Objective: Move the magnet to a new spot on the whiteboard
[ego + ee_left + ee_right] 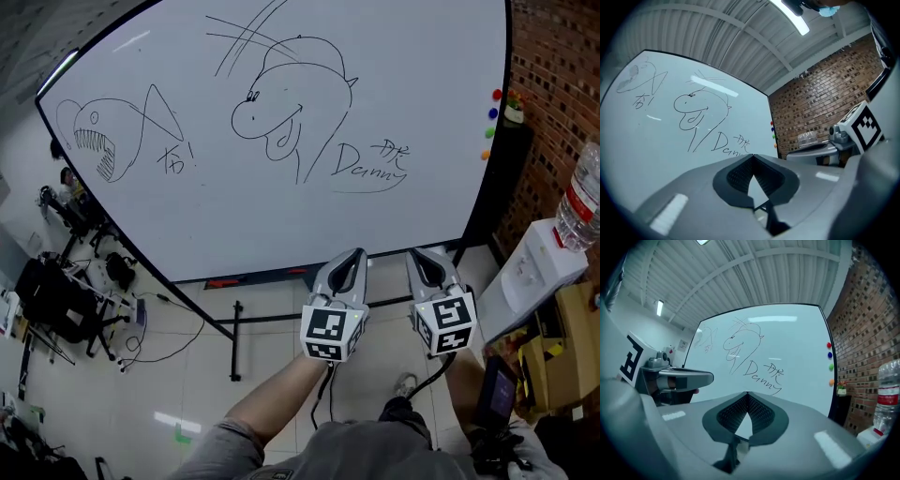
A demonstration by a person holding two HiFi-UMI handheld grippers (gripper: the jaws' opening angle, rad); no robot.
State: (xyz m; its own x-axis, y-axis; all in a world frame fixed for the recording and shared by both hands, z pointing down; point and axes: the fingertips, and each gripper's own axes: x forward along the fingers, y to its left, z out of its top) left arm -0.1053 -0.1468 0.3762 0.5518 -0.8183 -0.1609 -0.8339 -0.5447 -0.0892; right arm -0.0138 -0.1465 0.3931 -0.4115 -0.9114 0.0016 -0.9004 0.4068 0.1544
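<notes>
Magnets [493,112], four coloured ones, are sitting in a column at the right edge of the whiteboard [187,216]; none is being carried, so the stage is unclear. A water cooler [539,272] is standing alongside, blocking nothing. The left gripper [356,253] and right gripper [417,251] are hanging below the board, jaws closed, empty.

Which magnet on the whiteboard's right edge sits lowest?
The orange magnet, at the bottom of the column; green magnet, blue magnet and red magnet sit above it.

The pale grey left gripper [353,253] and right gripper [420,252] carry black-and-white marker cubes [330,335] and black cables [322,392]; the shirt [375,455] is grey and short-sleeved.
</notes>
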